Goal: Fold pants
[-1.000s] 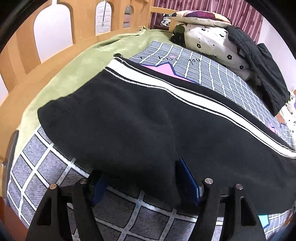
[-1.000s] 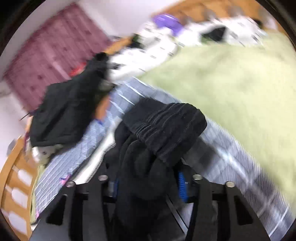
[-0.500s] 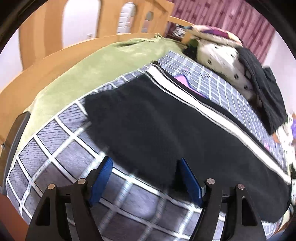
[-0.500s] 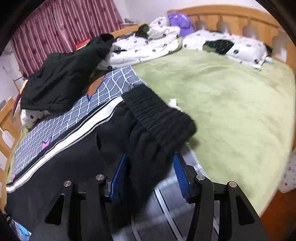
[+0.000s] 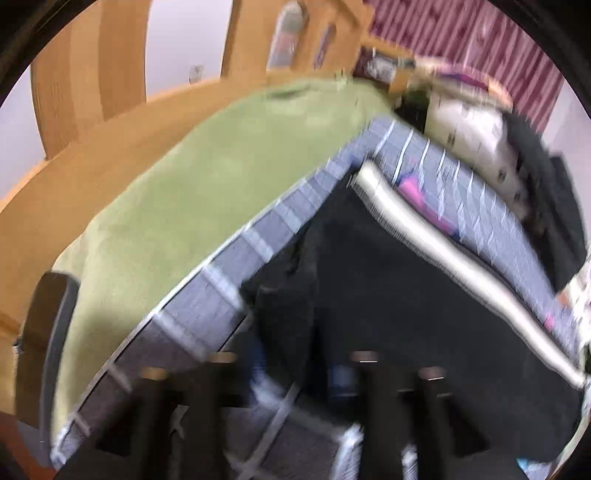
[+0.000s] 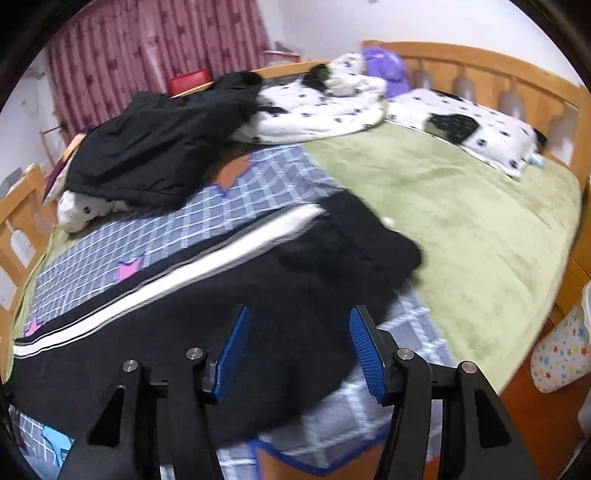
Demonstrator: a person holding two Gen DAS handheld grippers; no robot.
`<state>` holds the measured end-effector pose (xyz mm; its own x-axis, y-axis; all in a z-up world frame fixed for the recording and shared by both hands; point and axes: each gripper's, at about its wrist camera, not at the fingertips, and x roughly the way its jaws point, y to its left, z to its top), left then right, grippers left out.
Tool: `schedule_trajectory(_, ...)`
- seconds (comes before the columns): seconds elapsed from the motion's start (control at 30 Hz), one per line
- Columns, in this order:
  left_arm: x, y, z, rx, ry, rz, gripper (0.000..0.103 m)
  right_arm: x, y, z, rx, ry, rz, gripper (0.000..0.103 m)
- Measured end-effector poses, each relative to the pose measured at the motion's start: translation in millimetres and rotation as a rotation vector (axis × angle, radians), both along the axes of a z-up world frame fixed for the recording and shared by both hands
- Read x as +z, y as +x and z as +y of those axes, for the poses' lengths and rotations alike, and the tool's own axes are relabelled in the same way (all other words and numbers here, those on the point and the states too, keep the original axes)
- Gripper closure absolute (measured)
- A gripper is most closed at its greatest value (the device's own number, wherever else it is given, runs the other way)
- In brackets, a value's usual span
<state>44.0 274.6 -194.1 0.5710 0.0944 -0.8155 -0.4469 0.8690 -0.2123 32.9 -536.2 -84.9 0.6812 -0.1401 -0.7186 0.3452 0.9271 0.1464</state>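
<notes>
We find pants (image 6: pixel 229 317) flat under right gripper (image 6: pixel 299 350), jaws wide, holding nothing | left gripper (image 5: pixel 295 373) blurred, pants corner between fingers, grip undeterminable.

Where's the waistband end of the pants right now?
In the right wrist view, the waistband lies bunched ahead of the right gripper, where the checked quilt meets the green blanket.

wooden bed frame (image 6: pixel 480 70) | maroon curtains (image 6: pixel 155 44) | white wall (image 6: pixel 332 22)

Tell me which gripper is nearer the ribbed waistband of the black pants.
Right. The right gripper sits open over the pants, with the waistband just ahead of its fingers. The left gripper is at the opposite, hem end.
</notes>
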Motion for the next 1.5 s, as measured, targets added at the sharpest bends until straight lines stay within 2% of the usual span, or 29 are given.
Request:
schedule_trajectory(0.03, 1.1, -6.0, -3.8, -0.055, 0.000, -0.009, 0.051, 0.8, 7.1, 9.0, 0.019, -0.002, 0.002, 0.046)
schedule_trajectory(0.07, 3.2, -11.0, -7.5, -0.086, 0.004, -0.015, 0.042, 1.1, 13.3, 16.2, 0.036, -0.006, 0.006, 0.046)
schedule_trajectory(0.1, 5.7, -18.7, -15.4, -0.139, 0.004, -0.024, 0.039, 1.7, 22.3, 27.9, 0.066, -0.017, 0.009, 0.045)
schedule_trajectory(0.13, 6.3, -23.5, -22.4, -0.186, -0.016, -0.027, 0.039, 2.2, 31.8, 40.4, 0.098, -0.032, 0.011, 0.043)
schedule_trajectory(0.2, 8.0, -31.5, -42.3, -0.305, -0.108, -0.033, 0.039, 1.9, 50.4, 63.6, 0.163, -0.073, 0.012, 0.039)
schedule_trajectory(0.23, 11.9, -33.4, -53.5, -0.334, -0.120, -0.045, 0.039, 1.1, 59.8, 75.6, 0.200, -0.094, 0.009, 0.038)
schedule_trajectory(0.33, 30.1, -25.3, -75.9, -0.383, -0.076, -0.090, 0.039, -8.9, 95.1, 108.6, 0.304, -0.123, 0.017, 0.036)
schedule_trajectory(0.43, 51.3, 7.4, -88.8, -0.369, -0.023, -0.129, 0.039, -22.0, 131.1, 135.7, 0.372, -0.106, 0.053, 0.036)
schedule_trajectory(0.57, 66.5, 63.5, -84.5, -0.257, 0.118, -0.095, 0.039, -29.0, 160.7, 170.1, 0.471, -0.120, 0.033, 0.036)
schedule_trajectory(0.7, 61.2, 116.0, -70.1, -0.218, 0.165, -0.046, 0.039, -38.9, 183.3, 196.8, 0.581, -0.174, 0.050, 0.036)
schedule_trajectory(0.83, 45.9, 155.3, -57.9, -0.176, 0.254, 0.006, 0.039, -52.4, 200.0, 207.4, 0.679, -0.195, 0.079, 0.036)
schedule_trajectory(1.0, 38.9, 169.5, -46.4, -0.171, 0.249, 0.039, 0.043, -81.7, 226.3, 209.1, 0.717, -0.220, 0.155, 0.037)
schedule_trajectory(1.1, 34.7, 170.1, -44.9, -0.167, 0.236, 0.040, 0.049, -93.1, 227.8, 210.8, 0.780, -0.211, 0.222, 0.051)
schedule_trajectory(1.13, 32.1, 170.1, -43.3, -0.164, 0.226, 0.041, 0.052, -93.4, 224.8, 211.5, 0.799, -0.219, 0.219, 0.061)
schedule_trajectory(1.17, 28.7, 170.1, -41.7, -0.150, 0.228, 0.046, 0.059, -93.3, 220.4, 213.6, 0.831, -0.220, 0.220, 0.068)
schedule_trajectory(1.2, 25.9, 170.6, -40.8, -0.132, 0.241, 0.054, 0.068, -94.0, 218.3, 215.1, 0.849, -0.211, 0.227, 0.085)
schedule_trajectory(1.23, 24.0, 173.3, -39.0, -0.120, 0.254, 0.065, 0.074, -94.4, 217.2, 216.6, 0.849, -0.215, 0.228, 0.093)
schedule_trajectory(1.27, 23.7, 173.5, -38.3, -0.118, 0.257, 0.070, 0.078, -94.4, 216.2, 219.3, 0.838, -0.234, 0.224, 0.095)
schedule_trajectory(1.33, 33.9, 164.3, -36.7, -0.114, 0.236, 0.021, 0.080, -88.2, 213.6, 220.3, 0.819, -0.249, 0.196, 0.100)
schedule_trajectory(1.4, 49.1, 152.8, -35.9, -0.122, 0.241, -0.046, 0.083, -64.1, 204.3, 212.9, 0.787, -0.225, 0.079, 0.100)
schedule_trajectory(1.43, 57.0, 148.1, -34.8, -0.112, 0.255, -0.079, 0.092, -56.4, 201.5, 209.7, 0.779, -0.209, 0.047, 0.100)
schedule_trajectory(1.5, 63.6, 148.4, -27.9, -0.073, 0.264, -0.105, 0.097, -40.4, 194.7, 203.6, 0.773, -0.191, -0.044, 0.100)
